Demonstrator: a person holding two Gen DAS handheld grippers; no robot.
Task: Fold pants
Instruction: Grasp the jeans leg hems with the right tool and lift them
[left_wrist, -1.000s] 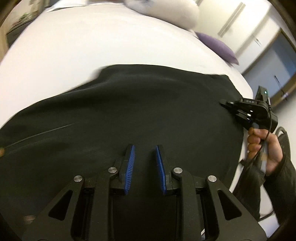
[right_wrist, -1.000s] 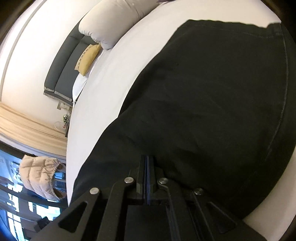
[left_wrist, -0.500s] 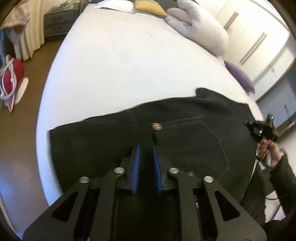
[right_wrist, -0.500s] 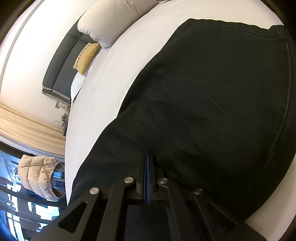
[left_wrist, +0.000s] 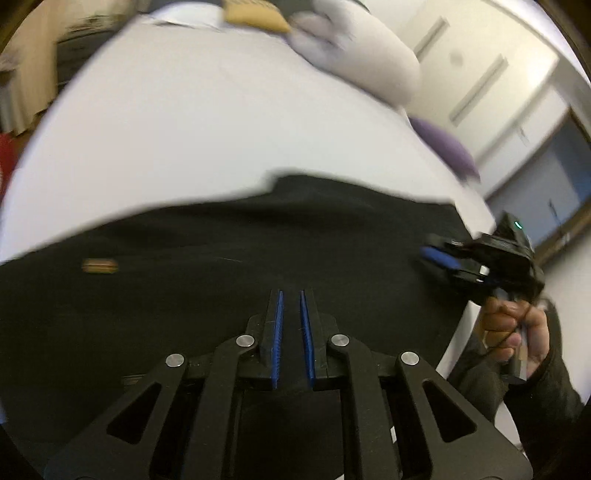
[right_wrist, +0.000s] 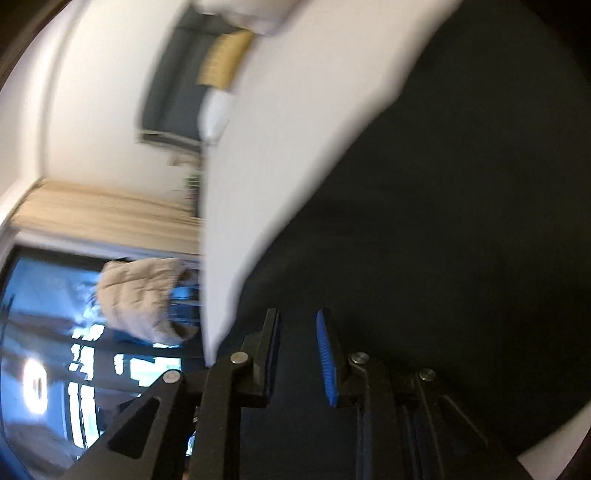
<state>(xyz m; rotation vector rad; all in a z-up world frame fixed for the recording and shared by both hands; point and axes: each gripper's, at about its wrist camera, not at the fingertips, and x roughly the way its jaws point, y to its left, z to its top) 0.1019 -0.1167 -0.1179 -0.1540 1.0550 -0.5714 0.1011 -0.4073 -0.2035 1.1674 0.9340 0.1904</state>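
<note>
Pants (left_wrist: 258, 280) lie dark and flat across the bed (left_wrist: 207, 133), near its front edge; the left claw (left_wrist: 290, 295) hovers over them, narrowly parted, pinching nothing. The right claw (left_wrist: 439, 258) sits at their right edge.

Right view, blurred: the right claw (right_wrist: 297, 325) is spread, empty, above black cloth (right_wrist: 443, 229). With neither claw holding, I'd guess a loose layer could slip and spoil the fold.
</note>
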